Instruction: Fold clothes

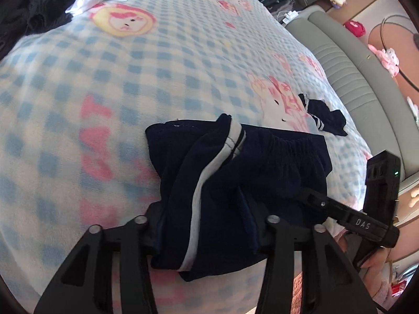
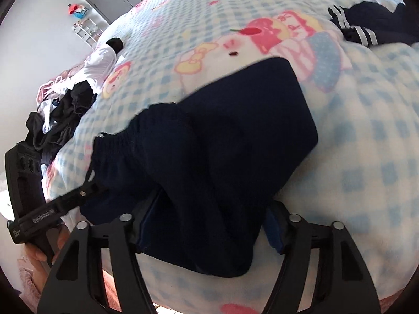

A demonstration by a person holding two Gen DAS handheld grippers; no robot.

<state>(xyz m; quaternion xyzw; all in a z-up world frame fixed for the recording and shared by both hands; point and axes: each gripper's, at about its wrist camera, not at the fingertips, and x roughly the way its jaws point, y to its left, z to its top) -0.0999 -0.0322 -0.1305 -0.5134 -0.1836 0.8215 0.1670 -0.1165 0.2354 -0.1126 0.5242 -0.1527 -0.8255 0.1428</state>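
Observation:
Navy shorts with a white side stripe [image 1: 235, 172] lie bunched on the blue-checked blanket [image 1: 104, 83]. My left gripper [image 1: 207, 225] has the shorts' near edge lying between its spread jaws. The same shorts show as a dark navy mass in the right wrist view [image 2: 230, 141], with the elastic waistband at the left. My right gripper [image 2: 209, 230] also has the cloth lying between its spread jaws. Whether either gripper pinches the cloth is hidden by the fabric. Each gripper shows in the other's view: the right one [image 1: 340, 209], the left one [image 2: 52, 206].
A small navy garment with white stripes [image 1: 322, 117] lies further along the bed, also seen in the right wrist view [image 2: 371, 23]. A pile of dark and white clothes [image 1: 52, 2] sits at the far end. A grey padded bed frame [image 1: 353, 78] runs along the right side.

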